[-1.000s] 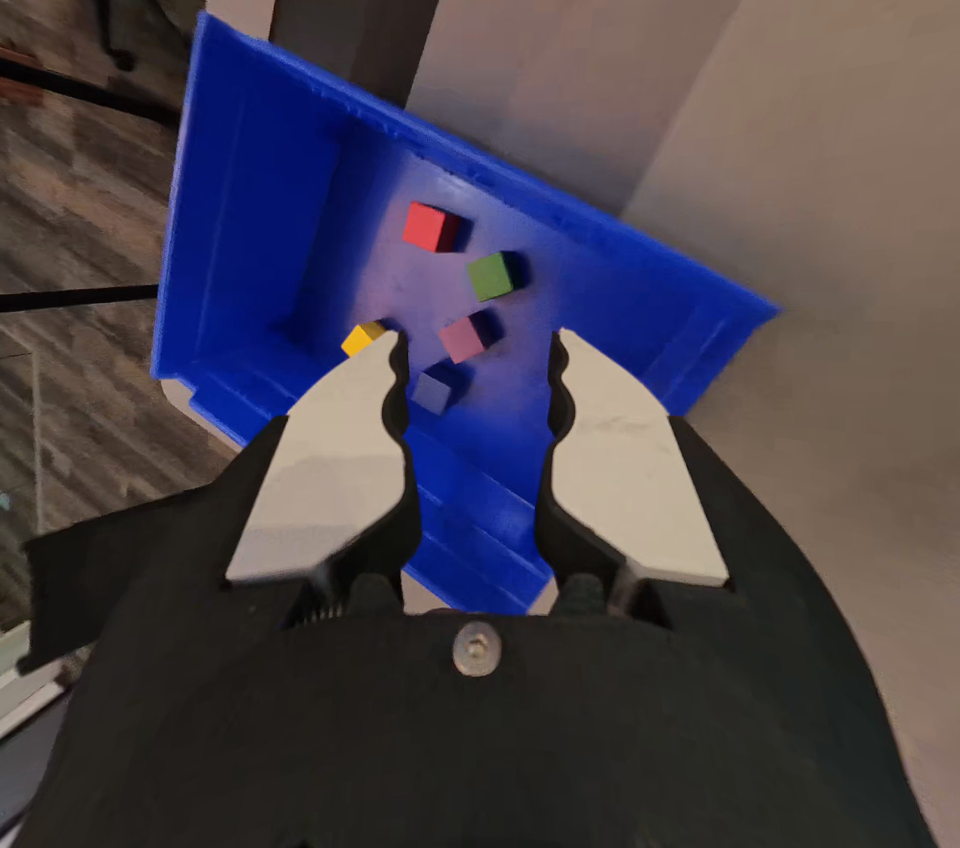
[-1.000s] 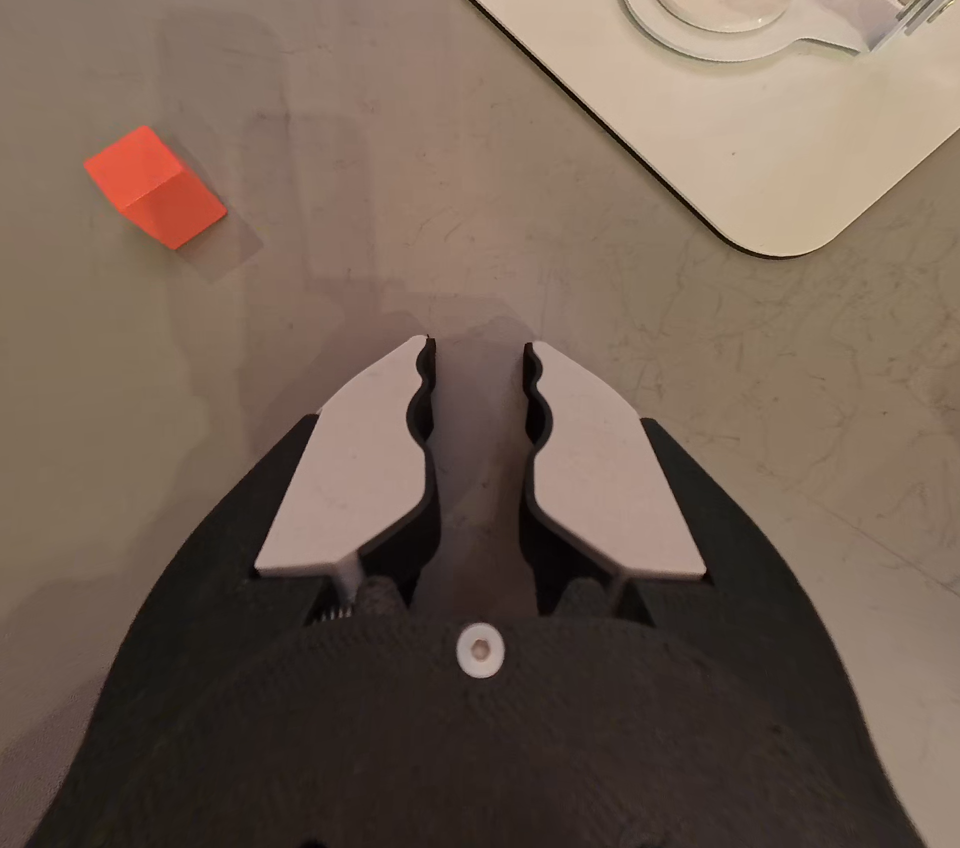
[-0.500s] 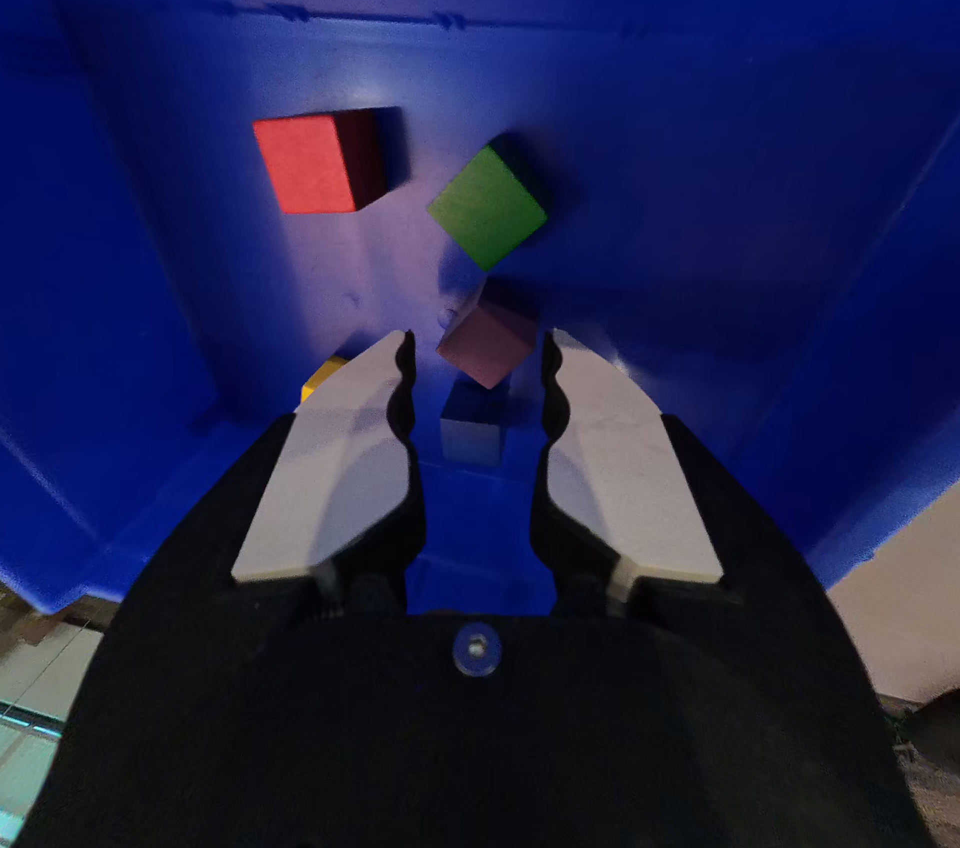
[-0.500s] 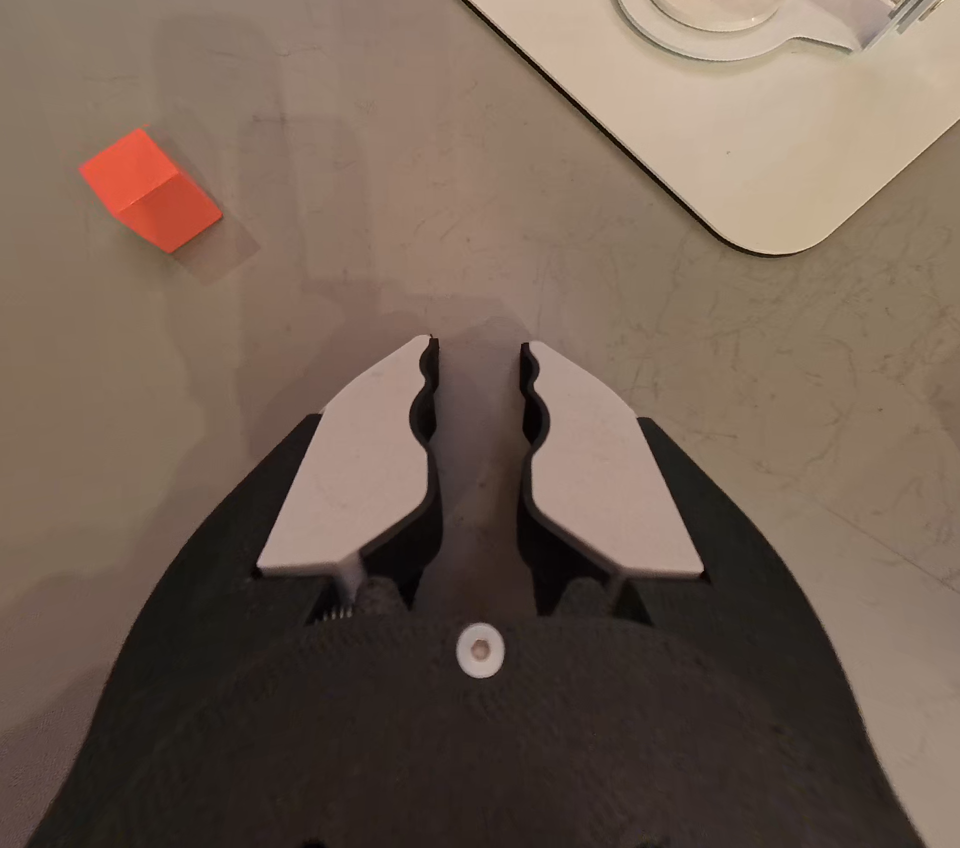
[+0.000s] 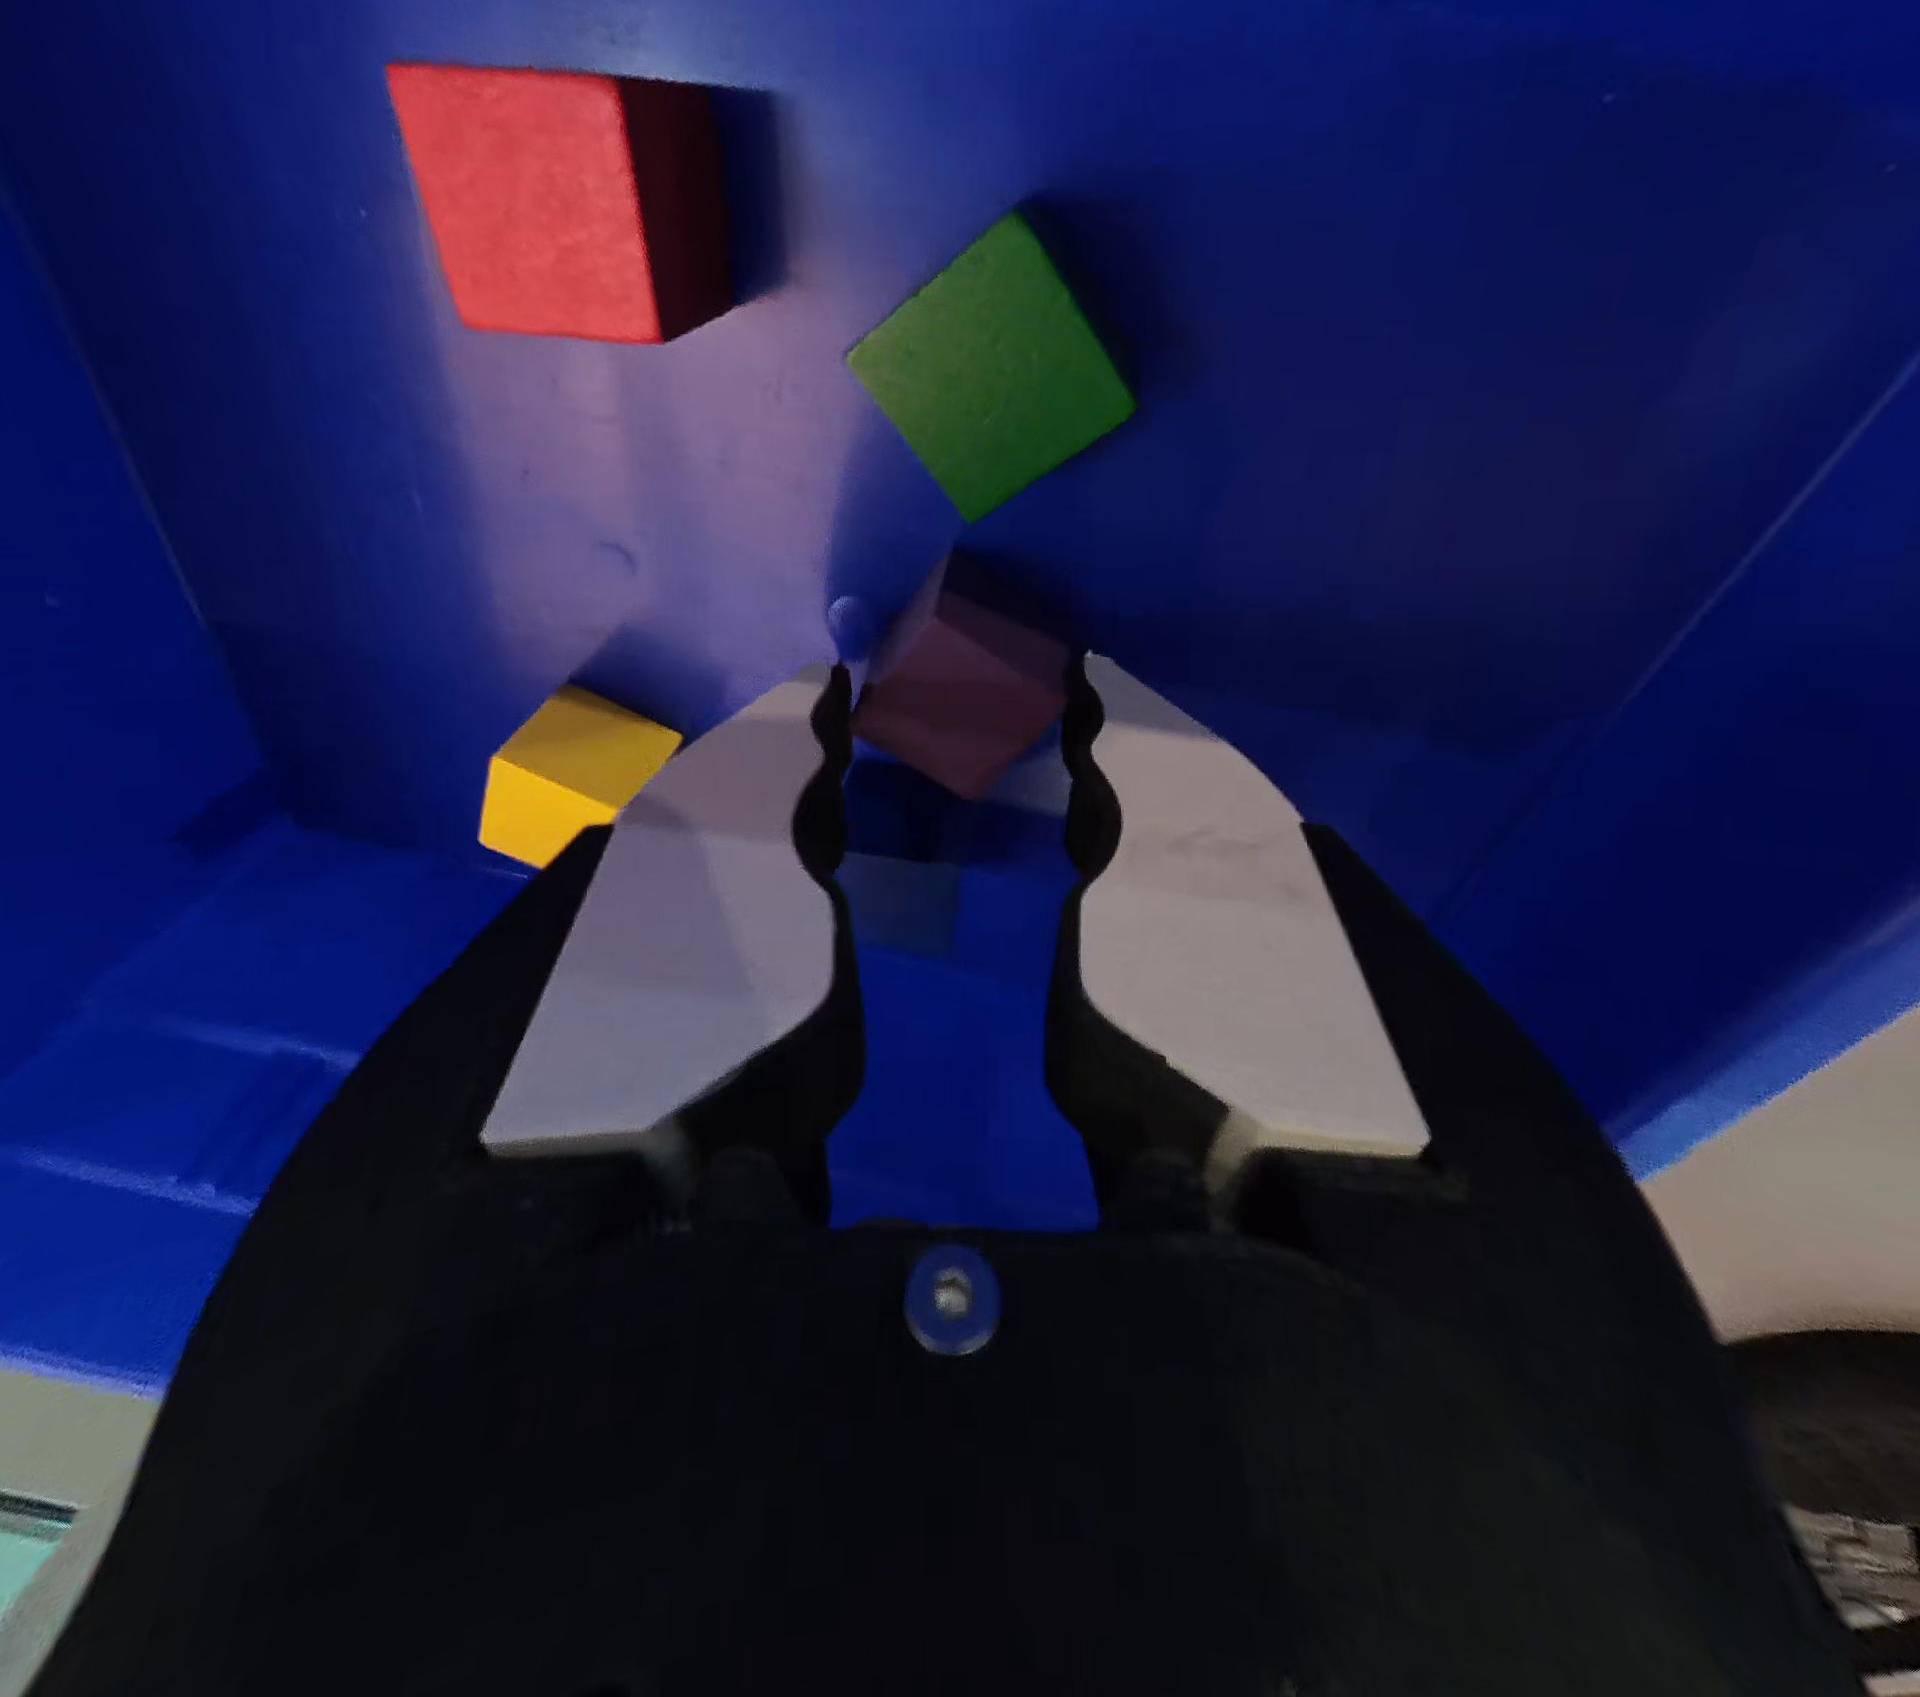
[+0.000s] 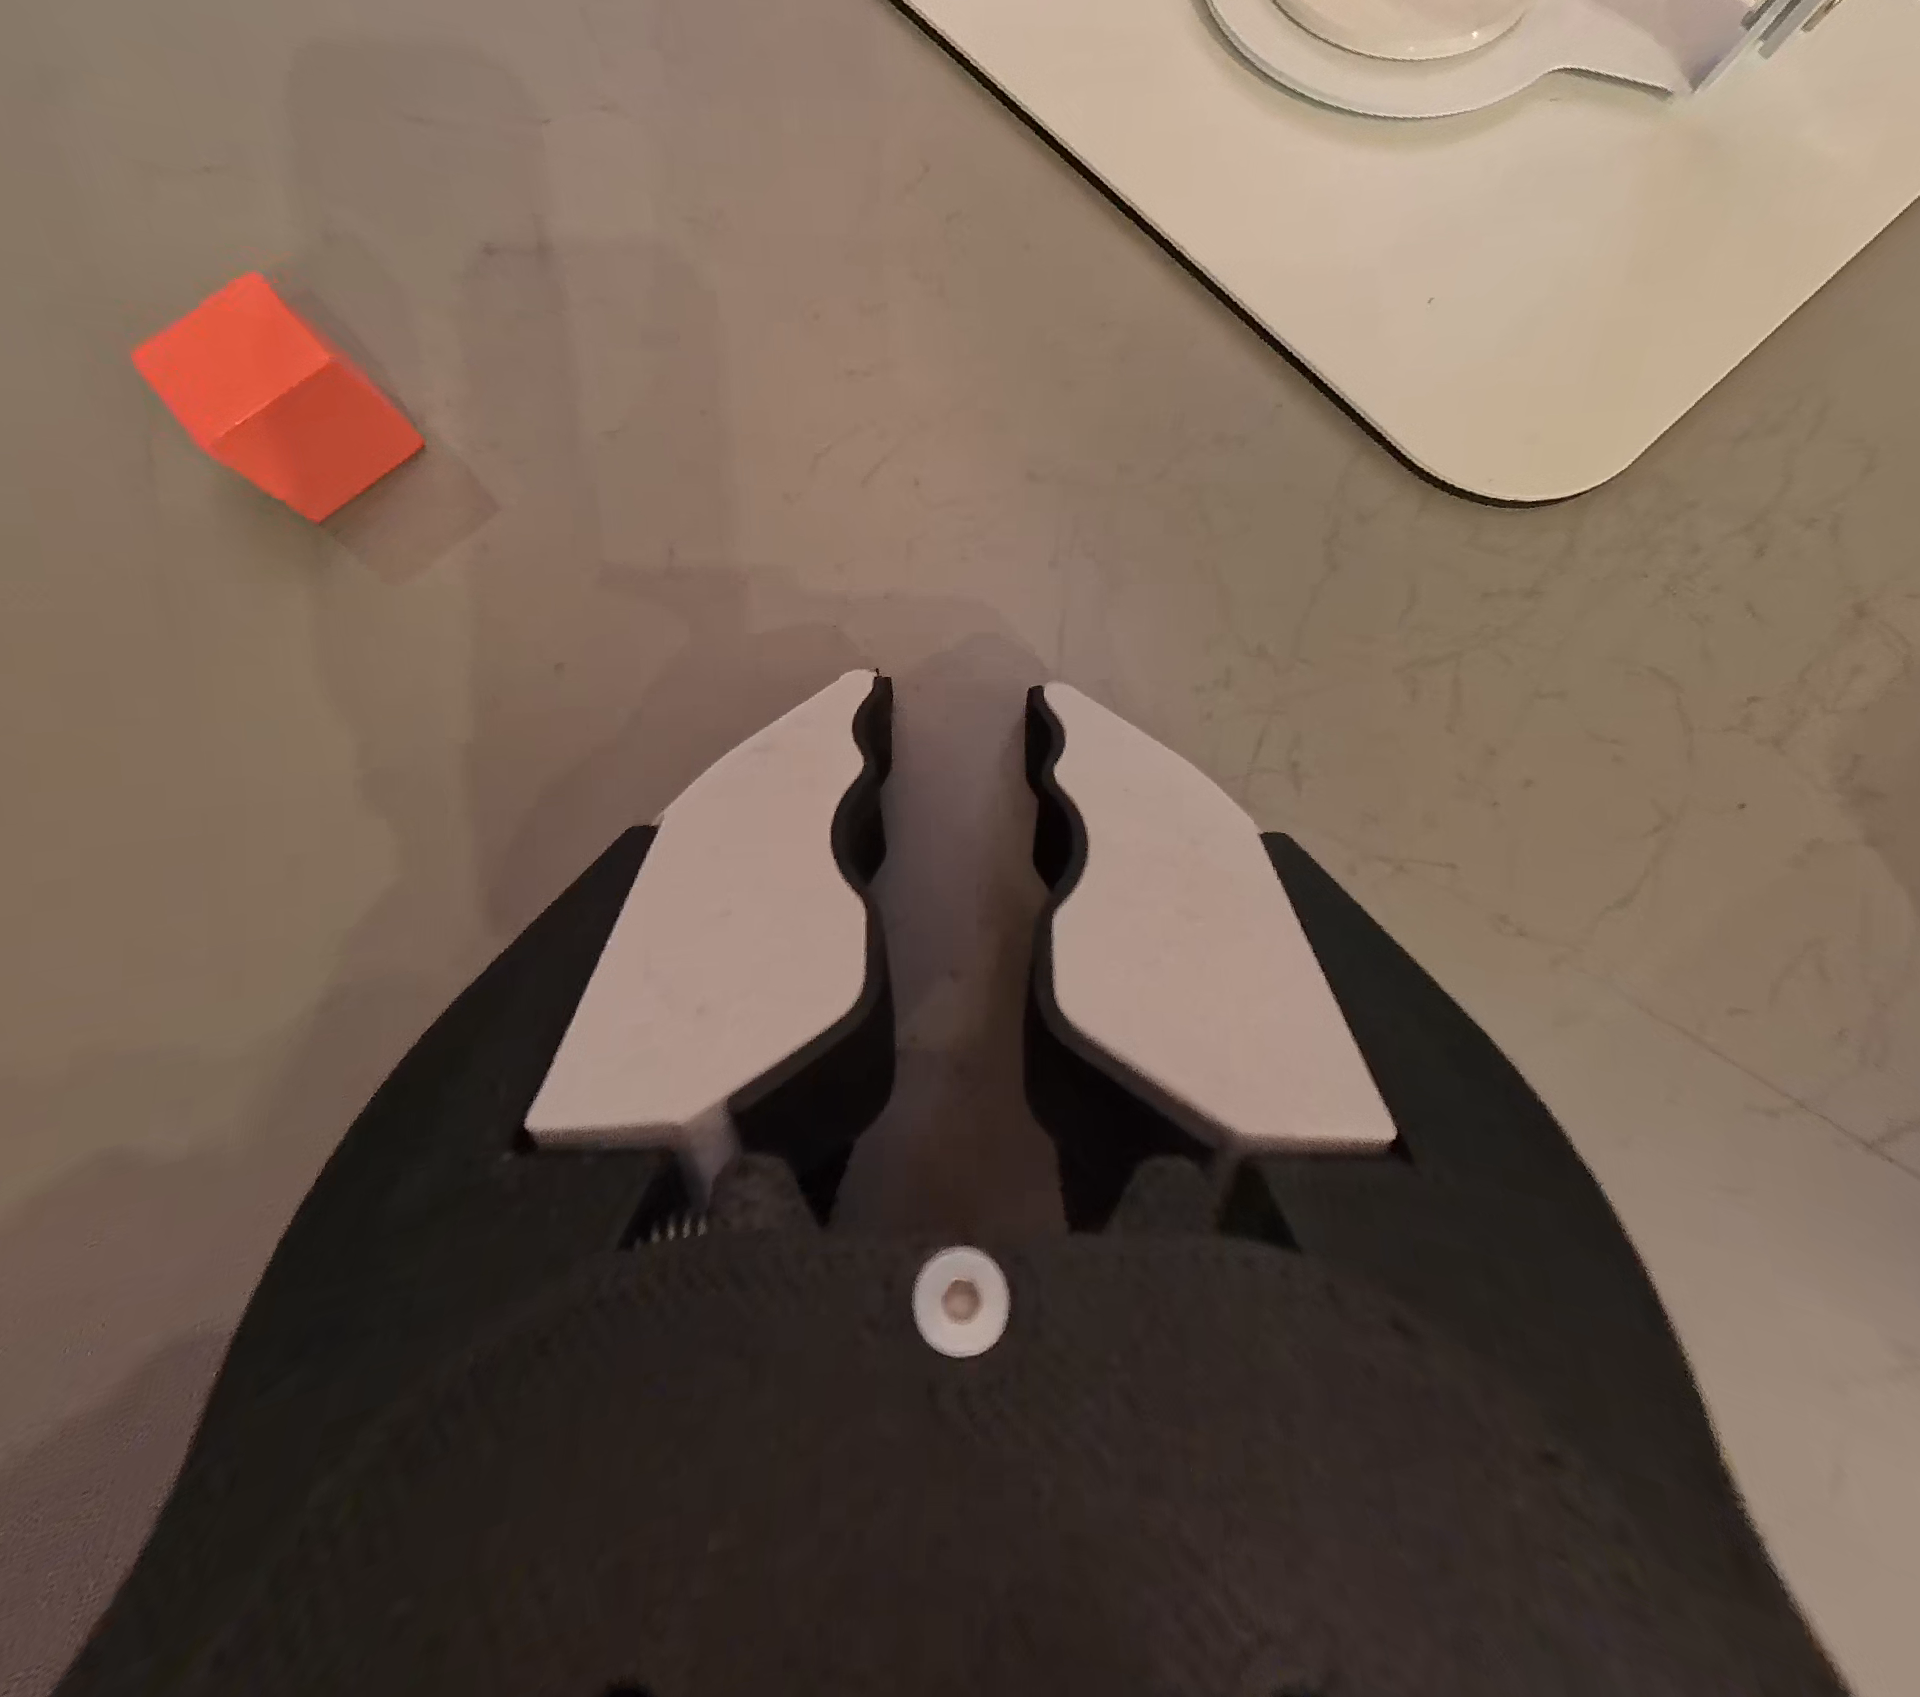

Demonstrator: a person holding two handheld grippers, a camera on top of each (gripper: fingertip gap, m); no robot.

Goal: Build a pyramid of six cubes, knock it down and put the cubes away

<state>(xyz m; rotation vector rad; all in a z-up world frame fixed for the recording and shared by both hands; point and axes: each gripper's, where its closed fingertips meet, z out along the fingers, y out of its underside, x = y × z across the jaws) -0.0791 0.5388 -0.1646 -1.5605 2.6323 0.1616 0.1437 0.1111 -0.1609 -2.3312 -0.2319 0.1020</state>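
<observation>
The left gripper [image 5: 956, 691] is reaching deep into the blue plastic bin [image 5: 1455, 297], and its two fingers are standing on both sides of the pink cube [image 5: 961, 702]. The cube is sitting tilted, with one corner pointing toward the camera. The fingers are very close to its sides, but it is not possible to tell if the pads are really pressing on it or only flanking it.

Four other cubes are lying on the bin floor. The red cube [image 5: 540, 203] is resting far back on the left, and the green cube [image 5: 987, 369] is lying to its right, turned like a diamond, just beyond the pink one. The yellow cube [image 5: 571, 774] is sitting beside the left finger [image 5: 707, 868], partly hidden by it. A blue cube [image 5: 904, 889] is showing between the fingers, nearer than the pink cube.

The right gripper [image 6: 958, 697] is hovering over the grey table [image 6: 623, 89] with its jaws a little apart and only bare table showing between them. The orange cube [image 6: 275, 395] is lying on the table, well apart to the left. A white base plate [image 6: 1403, 245] with a round disc is lying at the far right.
</observation>
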